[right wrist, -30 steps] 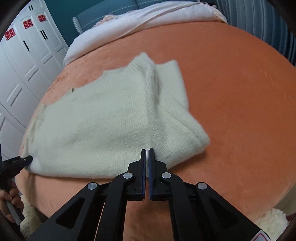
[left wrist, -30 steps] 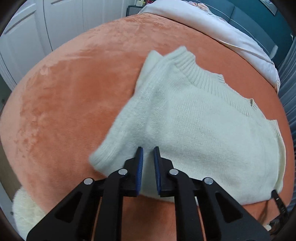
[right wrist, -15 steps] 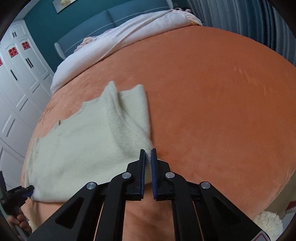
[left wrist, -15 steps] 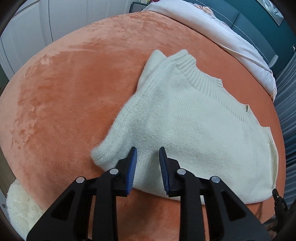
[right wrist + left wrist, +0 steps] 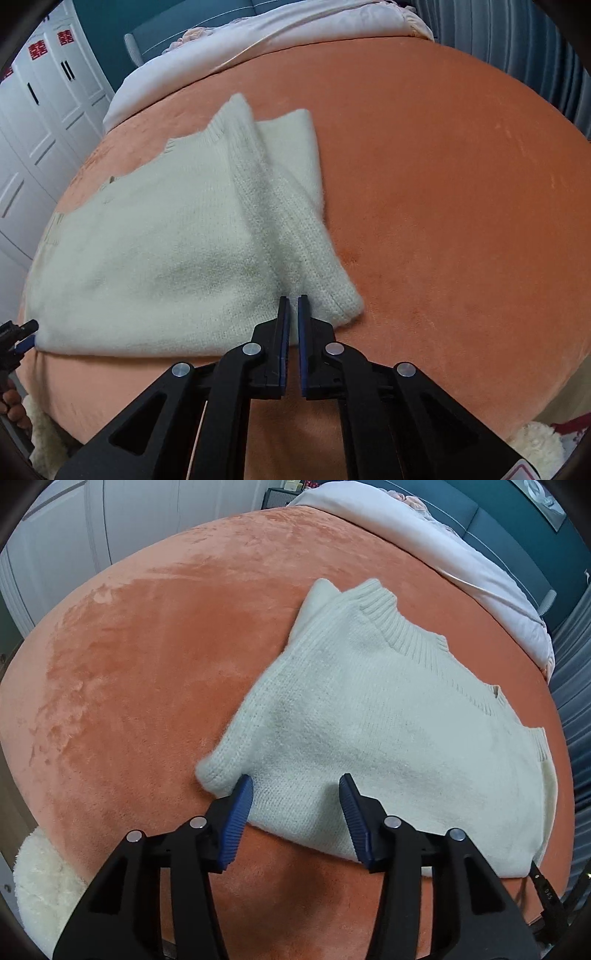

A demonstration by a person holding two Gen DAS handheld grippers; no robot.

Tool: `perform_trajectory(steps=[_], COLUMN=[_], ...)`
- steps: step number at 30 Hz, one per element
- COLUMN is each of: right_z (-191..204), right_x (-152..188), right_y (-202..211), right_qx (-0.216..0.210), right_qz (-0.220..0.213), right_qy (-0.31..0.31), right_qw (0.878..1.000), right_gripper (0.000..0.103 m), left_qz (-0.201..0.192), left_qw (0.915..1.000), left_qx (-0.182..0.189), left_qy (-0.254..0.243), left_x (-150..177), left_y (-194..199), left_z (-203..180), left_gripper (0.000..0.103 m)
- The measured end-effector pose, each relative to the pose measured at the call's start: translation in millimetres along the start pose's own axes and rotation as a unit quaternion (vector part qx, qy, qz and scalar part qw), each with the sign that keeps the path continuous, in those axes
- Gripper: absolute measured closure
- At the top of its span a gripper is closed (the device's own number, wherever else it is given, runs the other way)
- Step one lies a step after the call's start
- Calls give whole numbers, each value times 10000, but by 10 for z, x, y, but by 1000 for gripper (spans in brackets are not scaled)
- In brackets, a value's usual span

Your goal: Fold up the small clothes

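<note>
Cream sweater (image 5: 388, 716) lies on orange bed (image 5: 147, 672), sides folded in. Left tongs (image 5: 295, 794) just opened, wide, empty, over near hem. Right tongs (image 5: 291, 314) pinched shut on near corner. Crosswise fold likely remains.

In the left wrist view the orange blanket (image 5: 140, 686) lies bare from 8 to 12 o'clock of the cream sweater (image 5: 388, 716), giving a hand-held gripper open passage there. At 1 o'clock a white quilt (image 5: 454, 557) bounds the far edge. In the right wrist view the blanket is bare from 12 to 5 o'clock of the sweater (image 5: 166, 251); grey curtains (image 5: 517, 48) close off the far right, white wardrobe doors (image 5: 44, 122) the left.
</note>
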State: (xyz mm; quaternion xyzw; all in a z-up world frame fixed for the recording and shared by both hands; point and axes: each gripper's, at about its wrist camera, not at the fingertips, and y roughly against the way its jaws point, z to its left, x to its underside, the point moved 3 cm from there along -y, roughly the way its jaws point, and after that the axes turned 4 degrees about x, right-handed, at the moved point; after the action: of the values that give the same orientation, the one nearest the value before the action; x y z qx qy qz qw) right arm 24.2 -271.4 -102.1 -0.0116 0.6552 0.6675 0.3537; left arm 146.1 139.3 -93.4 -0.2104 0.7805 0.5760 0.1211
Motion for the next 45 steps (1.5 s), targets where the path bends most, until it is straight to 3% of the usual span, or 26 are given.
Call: perform_trajectory(steps=[3, 5, 7, 10, 12, 16, 24, 26, 31, 33, 36, 39, 45], right_z=[119, 243, 353, 491, 604, 1036, 1919, 2046, 2166, 2154, 2144, 2100, 2005], right_x=[64, 152, 287, 393, 442, 380, 240, 229, 393, 420, 405, 400, 359], right_y=[414, 524, 535, 457, 496, 690, 638, 552, -23, -46, -54, -87, -162], right_qx=[-169, -384, -458, -559, -659, -981, -1430, -1422, -1078, -1131, -1184, -1303, -1723], right_qz=[-378, -391, -320, -137, -119, -288, -410, -385, 168, -16, -3, -30, 91], right_qy=[163, 250, 335, 331, 437, 836, 1408, 1523, 1783, 1809, 1761, 1654, 1223], right_qw=[9990, 9982, 9979, 9978, 9968, 9912, 9788, 9773, 9779, 9770, 9772, 9776, 9774], right_gripper=[96, 96, 94, 94, 94, 93, 93, 93, 94, 95, 95, 96, 97], left_qz=[-208, -315, -288, -38, 5, -136, -214, -190, -165, -108, 185, 140, -385], left_qw=[9994, 9985, 9944, 9774, 9659, 9673, 9605, 9593, 9578, 9544, 9429, 9523, 9623], left_qx=[201, 275, 450, 869, 1107, 1115, 1161, 1204, 1231, 1323, 1789, 1730, 2253], left_qy=[171, 366, 910, 1929, 2340, 2272, 2518, 2545, 2594, 2673, 2803, 2511, 1471], left_x=[-8, 41, 130, 269, 316, 201, -64, -96, -167, -215, -304, -402, -576], left_y=[267, 381, 394, 271, 220, 178, -16, -44, -94, -105, -151, -67, 542], left_z=[3, 76, 255, 548, 650, 597, 596, 621, 649, 657, 602, 420, -397], left_gripper=[54, 44, 29, 28, 28, 22, 15, 14, 14, 19, 48, 83, 92])
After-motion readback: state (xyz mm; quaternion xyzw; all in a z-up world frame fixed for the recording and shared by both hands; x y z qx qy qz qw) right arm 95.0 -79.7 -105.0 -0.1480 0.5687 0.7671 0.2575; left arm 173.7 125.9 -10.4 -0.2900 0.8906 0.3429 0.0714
